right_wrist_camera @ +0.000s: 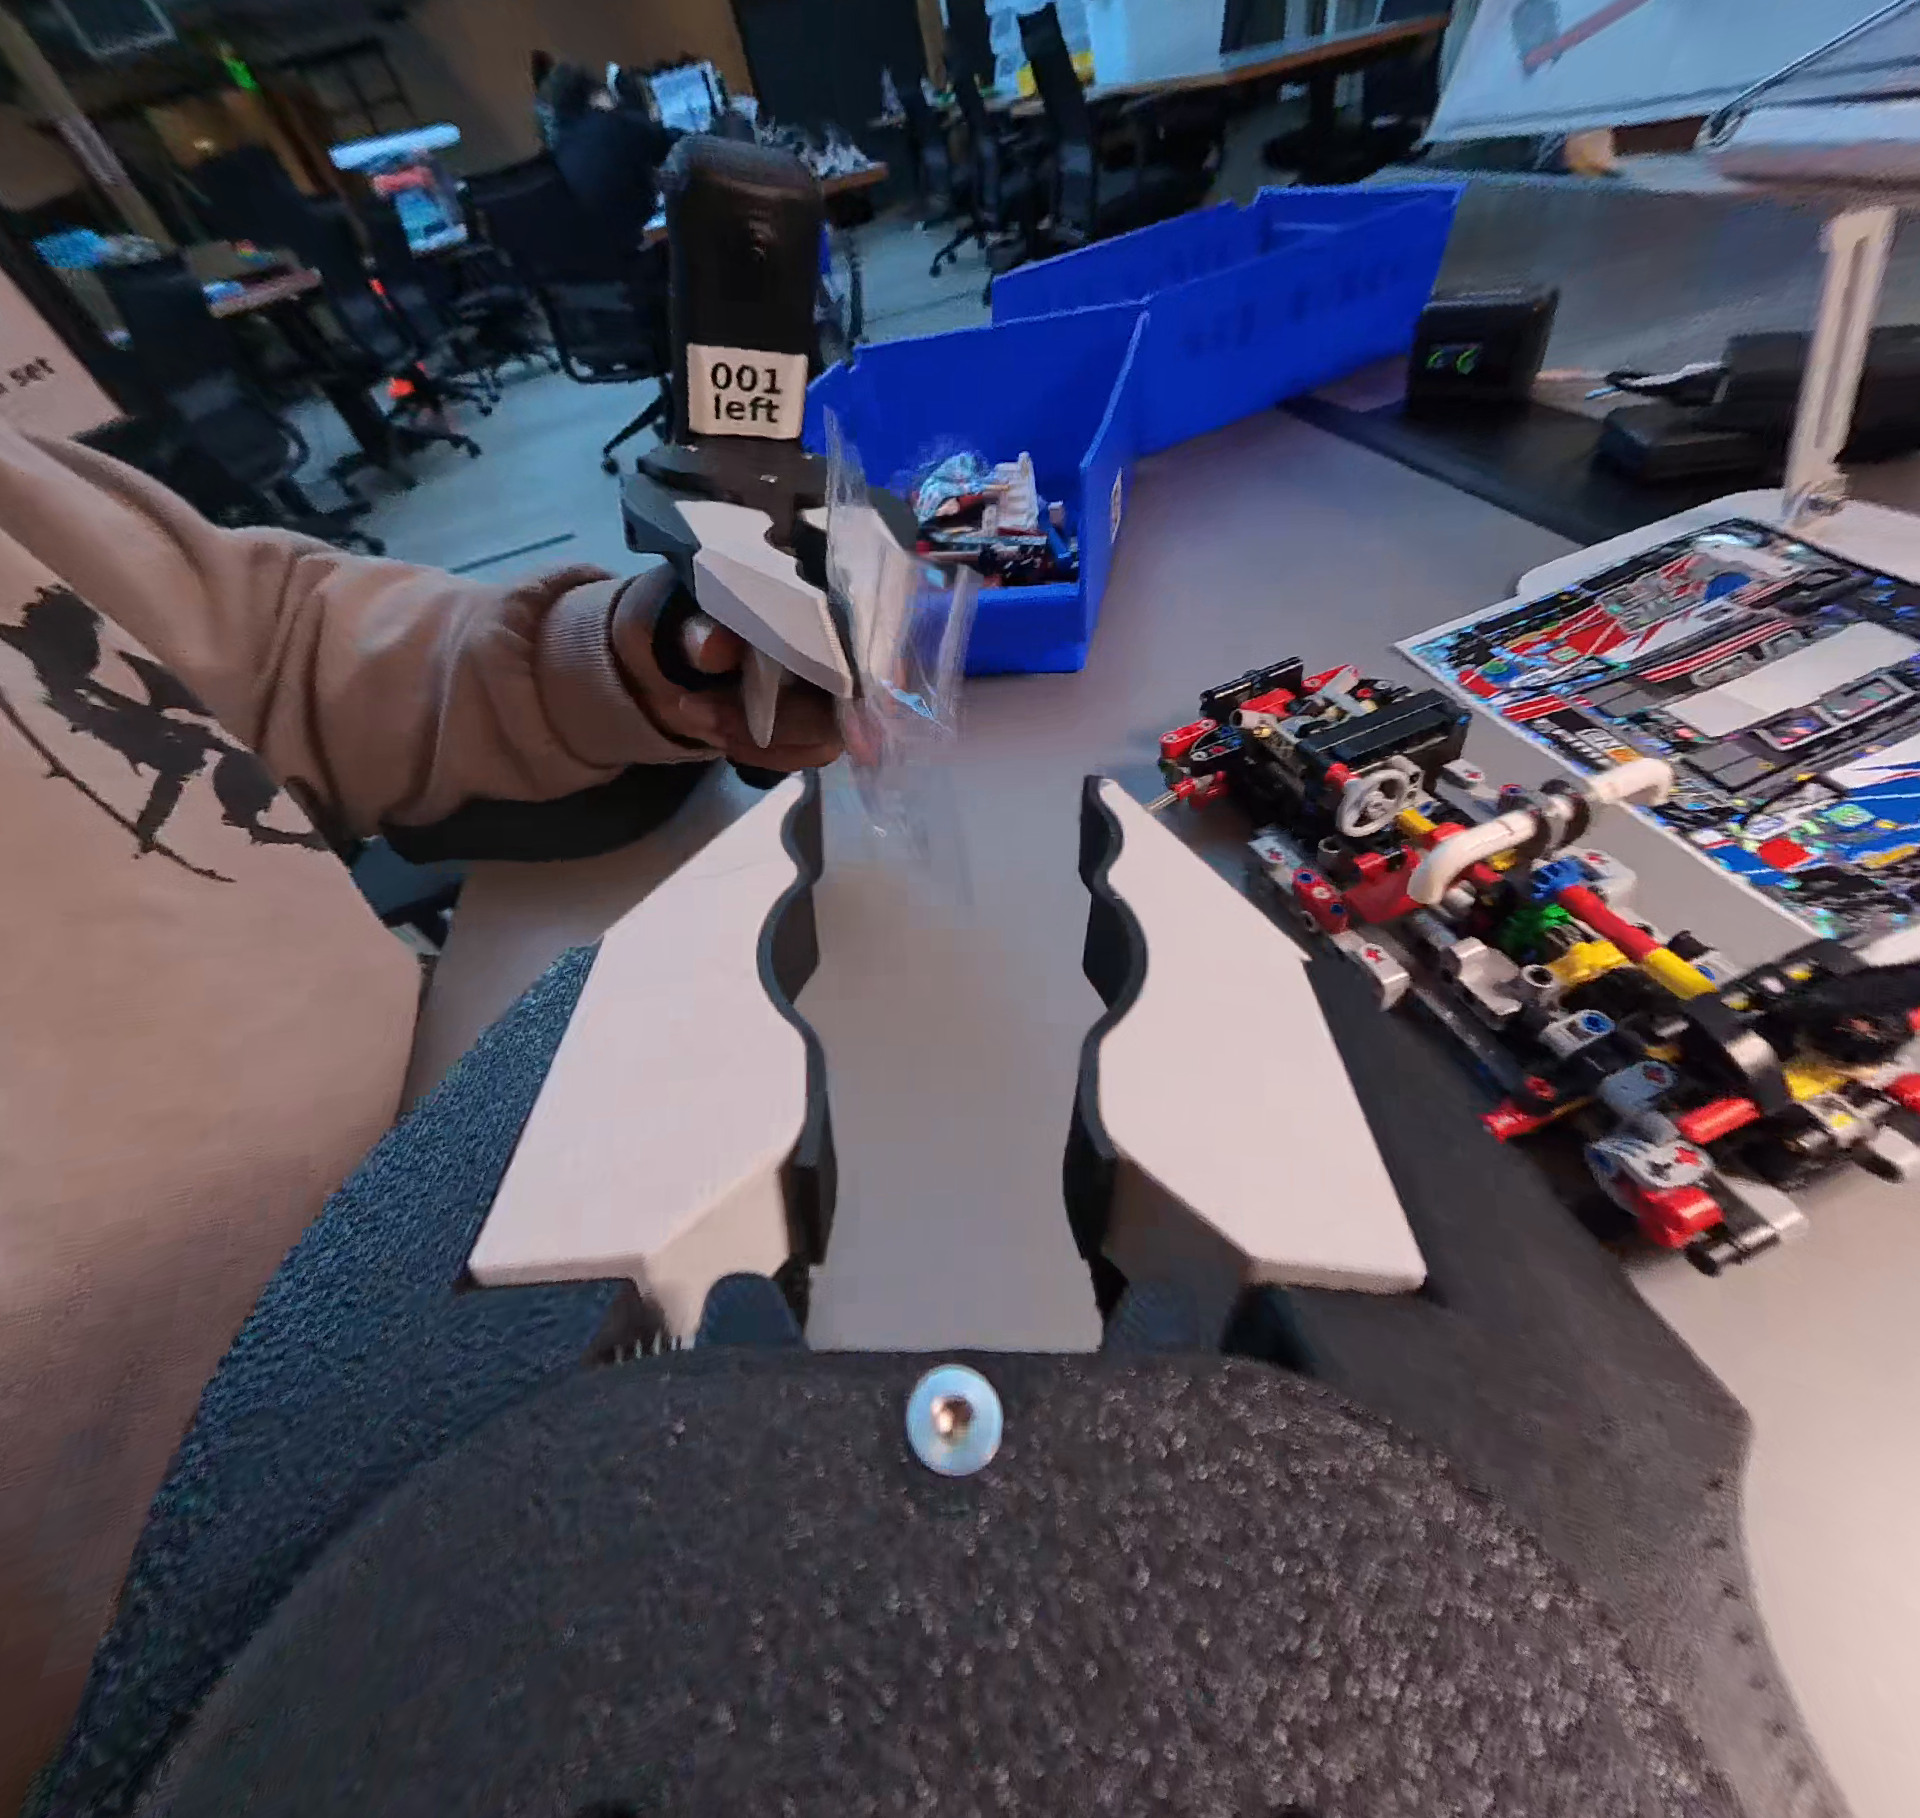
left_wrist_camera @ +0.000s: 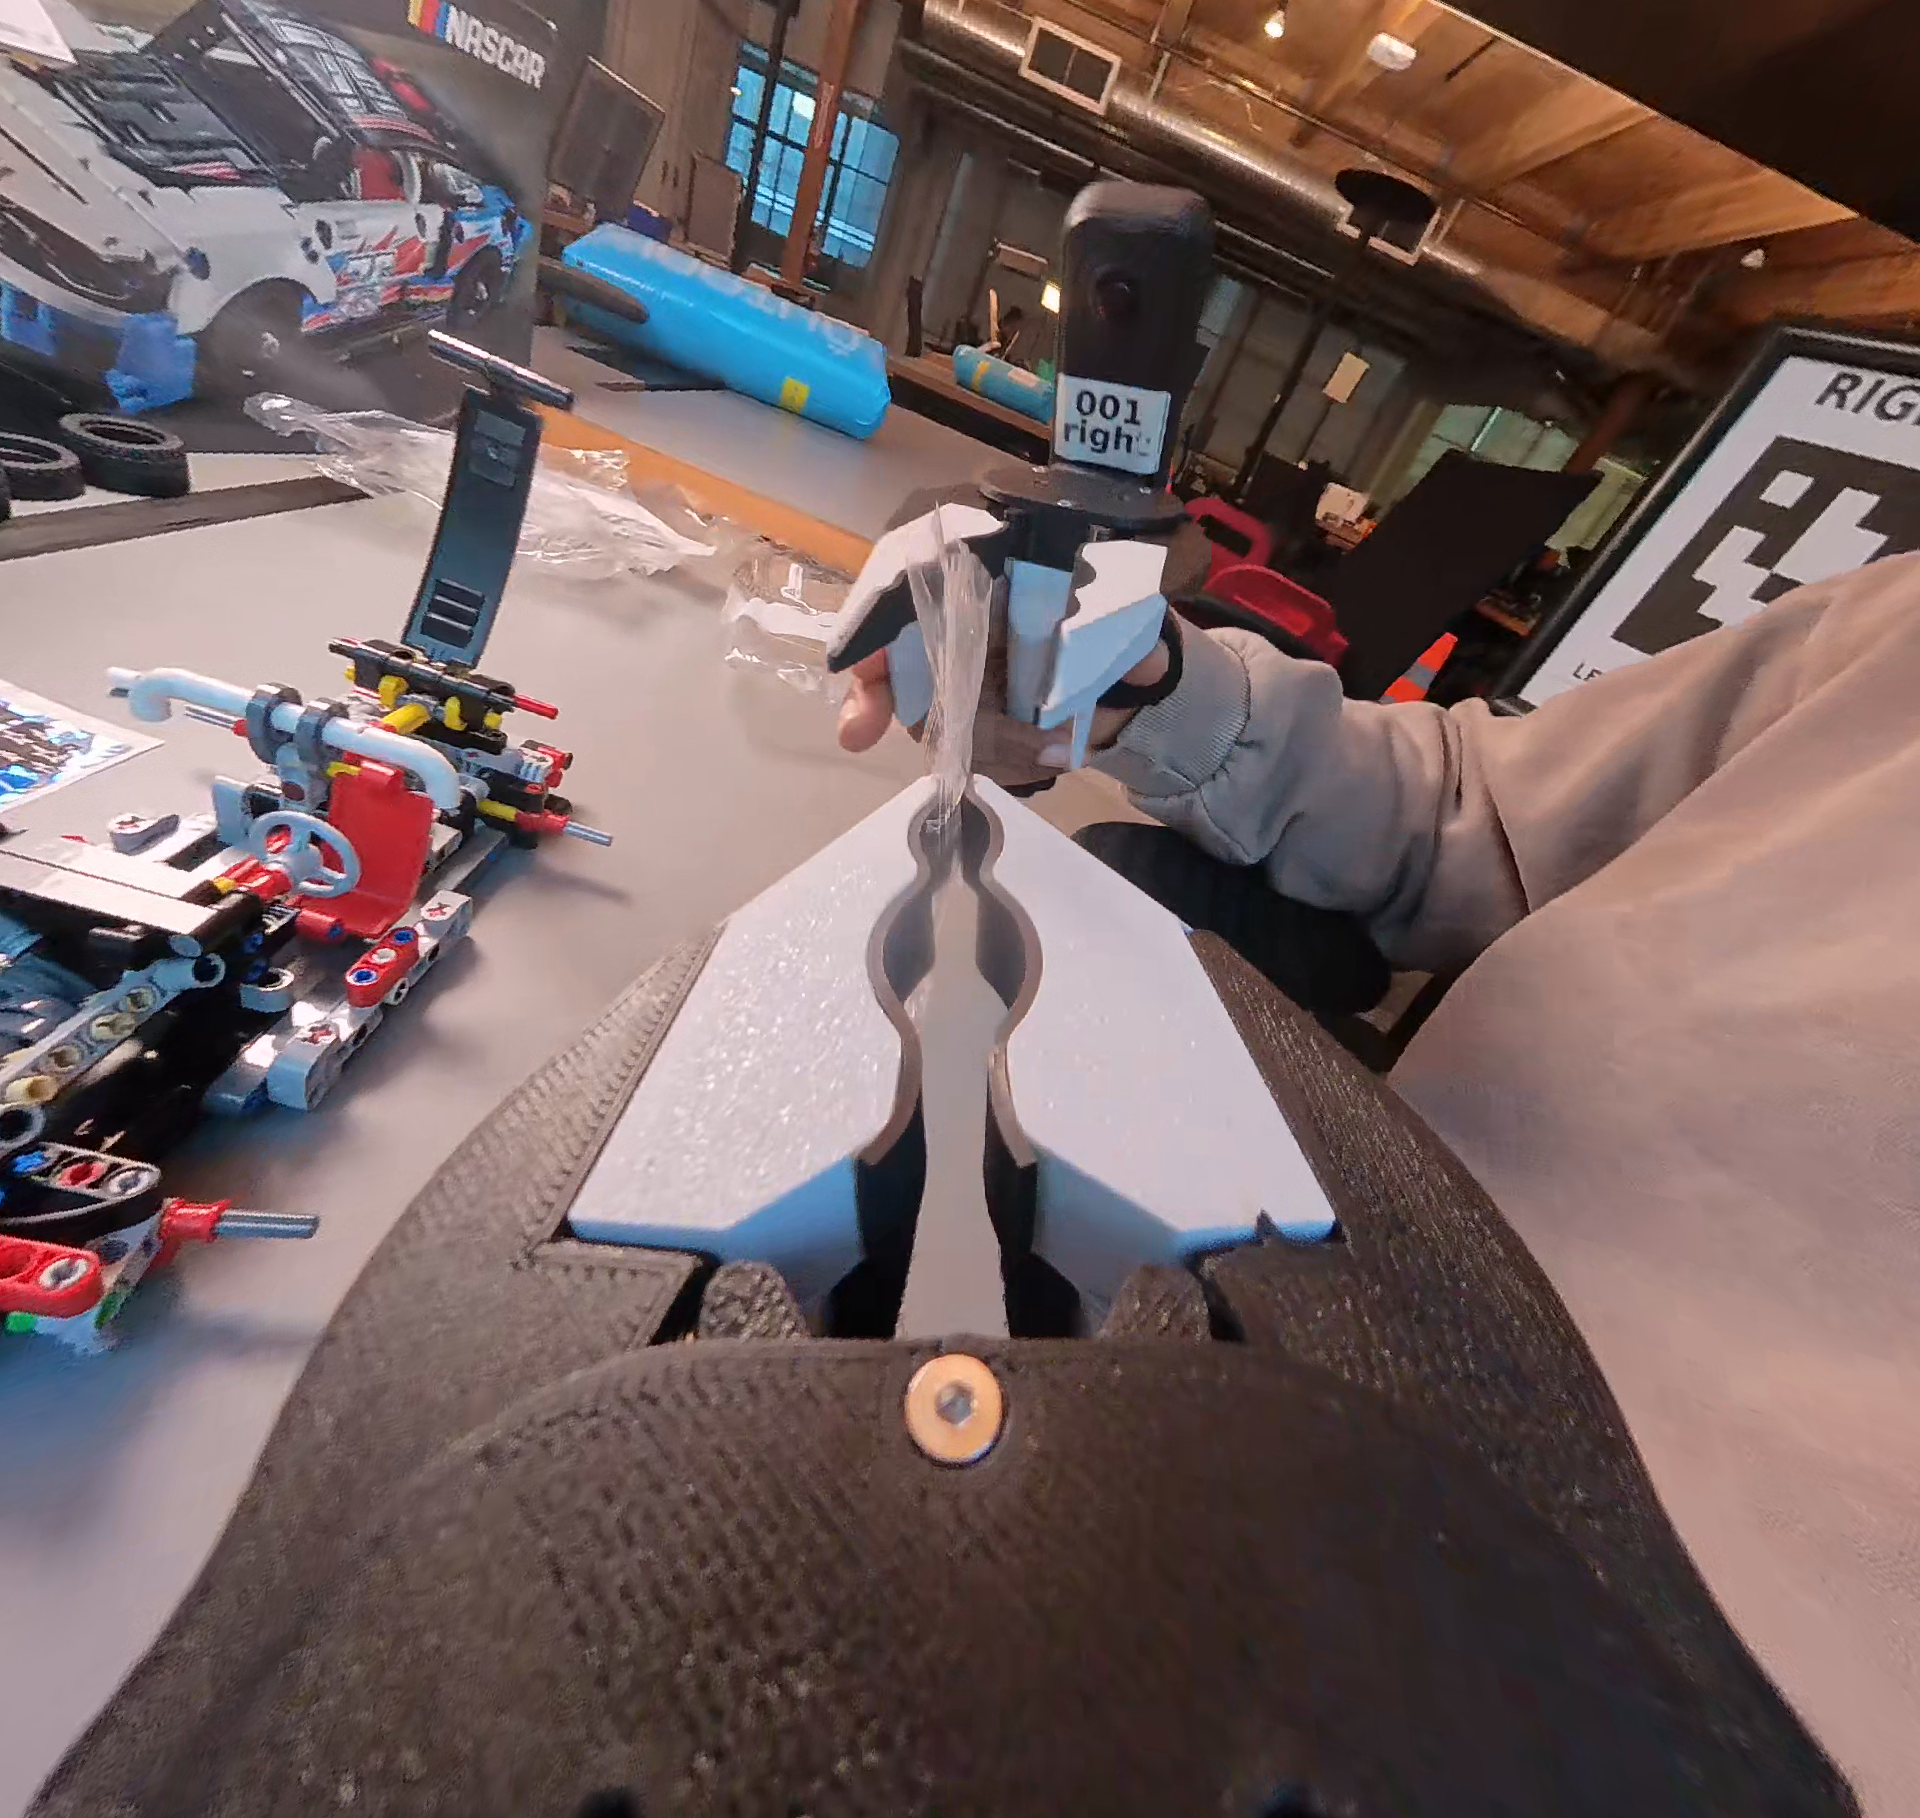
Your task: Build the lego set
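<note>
Your left tongs (left_wrist_camera: 951,812) pinched a clear plastic bag (left_wrist_camera: 948,646) at the tips; right tongs (right_wrist_camera: 951,792) stood spread, bag btwn them. Half-built lego car (right_wrist_camera: 1507,937) sat on worktop (left_wrist_camera: 675,708), right of the right tongs.

An open-plan workshop office: exposed ductwork (left_wrist_camera: 1226,137), rows of office chairs (right_wrist_camera: 1049,137), blue parts bin (right_wrist_camera: 1039,418).

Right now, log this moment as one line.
left gripper: shut on clear plastic bag | right gripper: open | car chassis: on table
</note>
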### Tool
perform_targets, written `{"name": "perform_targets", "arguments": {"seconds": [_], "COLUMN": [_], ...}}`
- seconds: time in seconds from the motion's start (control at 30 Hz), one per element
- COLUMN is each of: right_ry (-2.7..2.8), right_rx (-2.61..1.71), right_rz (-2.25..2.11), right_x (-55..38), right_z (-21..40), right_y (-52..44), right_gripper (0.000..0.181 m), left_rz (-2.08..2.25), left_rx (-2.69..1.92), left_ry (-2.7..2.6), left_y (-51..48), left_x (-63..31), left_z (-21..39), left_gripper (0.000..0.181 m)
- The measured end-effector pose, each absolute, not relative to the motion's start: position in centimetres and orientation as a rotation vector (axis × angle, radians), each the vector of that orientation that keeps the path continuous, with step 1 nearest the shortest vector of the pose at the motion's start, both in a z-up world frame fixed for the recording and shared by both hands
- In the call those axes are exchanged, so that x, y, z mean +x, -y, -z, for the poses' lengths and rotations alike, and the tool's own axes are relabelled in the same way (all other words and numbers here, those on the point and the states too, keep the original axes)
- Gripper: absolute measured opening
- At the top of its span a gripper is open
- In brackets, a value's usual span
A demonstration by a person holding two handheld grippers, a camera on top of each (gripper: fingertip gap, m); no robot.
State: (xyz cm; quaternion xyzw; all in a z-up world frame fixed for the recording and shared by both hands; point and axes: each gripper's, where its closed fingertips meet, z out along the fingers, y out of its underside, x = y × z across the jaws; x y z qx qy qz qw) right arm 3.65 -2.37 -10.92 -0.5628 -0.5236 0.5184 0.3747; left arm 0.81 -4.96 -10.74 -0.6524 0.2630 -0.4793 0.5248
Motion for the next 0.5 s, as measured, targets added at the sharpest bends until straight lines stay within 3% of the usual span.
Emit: {"name": "perform_targets", "arguments": {"seconds": [0.03,0.1,0.17,0.27,0.5], "right_ry": [1.366,1.386,1.383,1.336,1.328], "right_rx": [-1.428,-1.364,-1.358,-1.365,-1.37], "right_rz": [-1.336,-1.283,-1.303,-1.399,-1.477], "right_x": [3.2,2.7,2.9,3.9,4.5], "right_z": [11.1,11.4,11.6,11.4,11.9], "right_y": [3.0,3.4,3.2,2.8,3.2], "right_gripper": [0.043,0.0,0.0,0.0,0.0], "left_rz": [1.167,1.182,1.119,1.065,1.13], "left_rx": [-1.556,-1.55,-1.539,-1.537,-1.556], "left_ry": [-0.648,-0.647,-0.621,-0.632,-0.721], "left_y": [5.2,5.3,4.6,4.3,5.3], "left_x": [1.2,1.2,0.3,-0.5,1.0], "left_z": [10.9,10.9,10.8,10.7,11.8], "left_gripper": [0.0,0.0,0.001,0.016,0.0]}}
